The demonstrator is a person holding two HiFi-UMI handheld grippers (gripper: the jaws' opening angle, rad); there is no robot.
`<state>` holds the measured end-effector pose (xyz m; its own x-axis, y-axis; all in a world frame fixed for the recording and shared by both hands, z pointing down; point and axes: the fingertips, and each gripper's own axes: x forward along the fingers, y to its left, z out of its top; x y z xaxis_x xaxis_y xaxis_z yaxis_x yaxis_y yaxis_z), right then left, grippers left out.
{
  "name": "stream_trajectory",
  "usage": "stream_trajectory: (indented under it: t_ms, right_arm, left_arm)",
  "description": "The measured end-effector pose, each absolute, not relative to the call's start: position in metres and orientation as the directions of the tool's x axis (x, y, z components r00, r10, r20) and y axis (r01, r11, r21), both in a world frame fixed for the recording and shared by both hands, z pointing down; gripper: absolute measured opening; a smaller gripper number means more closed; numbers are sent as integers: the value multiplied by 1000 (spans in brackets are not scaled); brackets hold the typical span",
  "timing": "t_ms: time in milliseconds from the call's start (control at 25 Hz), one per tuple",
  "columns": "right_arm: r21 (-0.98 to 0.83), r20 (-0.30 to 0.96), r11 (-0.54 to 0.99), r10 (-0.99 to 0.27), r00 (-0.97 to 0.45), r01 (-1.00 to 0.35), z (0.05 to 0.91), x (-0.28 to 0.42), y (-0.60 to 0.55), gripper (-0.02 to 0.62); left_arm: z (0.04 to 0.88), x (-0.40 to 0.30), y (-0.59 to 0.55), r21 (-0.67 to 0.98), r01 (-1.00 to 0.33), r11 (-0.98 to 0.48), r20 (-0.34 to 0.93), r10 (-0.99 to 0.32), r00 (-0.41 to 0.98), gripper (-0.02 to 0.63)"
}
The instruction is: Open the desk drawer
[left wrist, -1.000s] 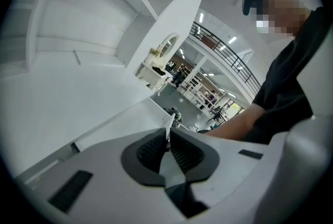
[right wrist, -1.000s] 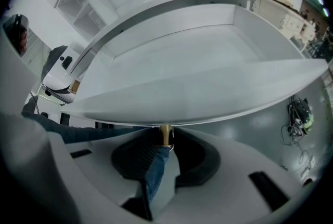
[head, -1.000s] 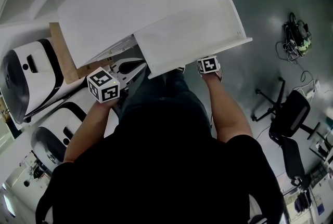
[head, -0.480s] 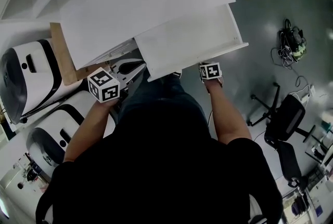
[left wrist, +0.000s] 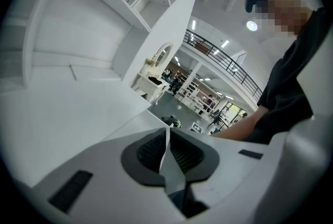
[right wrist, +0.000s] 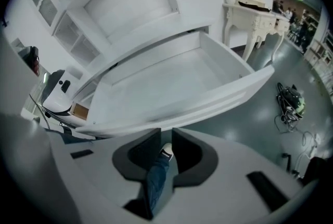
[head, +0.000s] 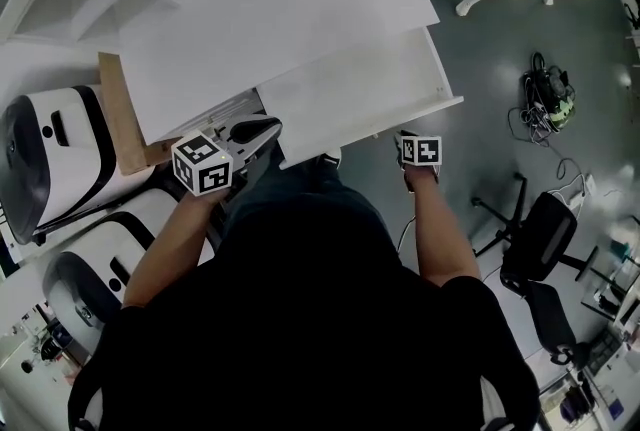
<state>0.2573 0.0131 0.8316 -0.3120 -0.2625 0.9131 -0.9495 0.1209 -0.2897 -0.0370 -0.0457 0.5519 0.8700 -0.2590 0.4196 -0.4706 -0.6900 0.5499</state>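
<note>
Drawer [head: 350,104] stands pulled out from the bench [head: 270,19], so I judge it open. My right fingers [right wrist: 139,153] are closing on nothing, just clear of its front; left fingers [left wrist: 148,151] pressed together, empty, kept aside

Open white drawer [right wrist: 208,98] above the right hand-held gripper [right wrist: 165,137] — jaws closing, nothing between them

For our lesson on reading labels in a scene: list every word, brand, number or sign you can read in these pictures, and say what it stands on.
No words, brands or numbers can be read in any view.
Left marker cube and right marker cube: black-and-white square patterns only, no letters.
White machines beside the desk: any marking is too small to read.
Open drawer: plain white, no label.
</note>
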Motion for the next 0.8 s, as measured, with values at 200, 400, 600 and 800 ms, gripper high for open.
stream_trajectory:
  t_ms: [200, 400, 600, 800]
  right_arm:
    - [-281, 881, 95, -369, -296, -955, 792, 278, -12, 63]
    - [-282, 822, 113, -483, -301, -953, 741, 281, -41, 63]
    - [-282, 745, 176, -579, -331, -943, 685, 269, -71, 61]
    - [-261, 654, 236, -670, -351, -936, 619, 260, -97, 61]
  left_arm:
    - [540, -29, -52, 534, -452, -714, 398, -259, 880, 29]
    - [527, -27, -58, 514, -442, -735, 385, -264, 885, 29]
    - [516, -29, -70, 494, -442, -749, 372, -277, 886, 29]
    - [505, -22, -74, 476, -432, -766, 359, -278, 891, 28]
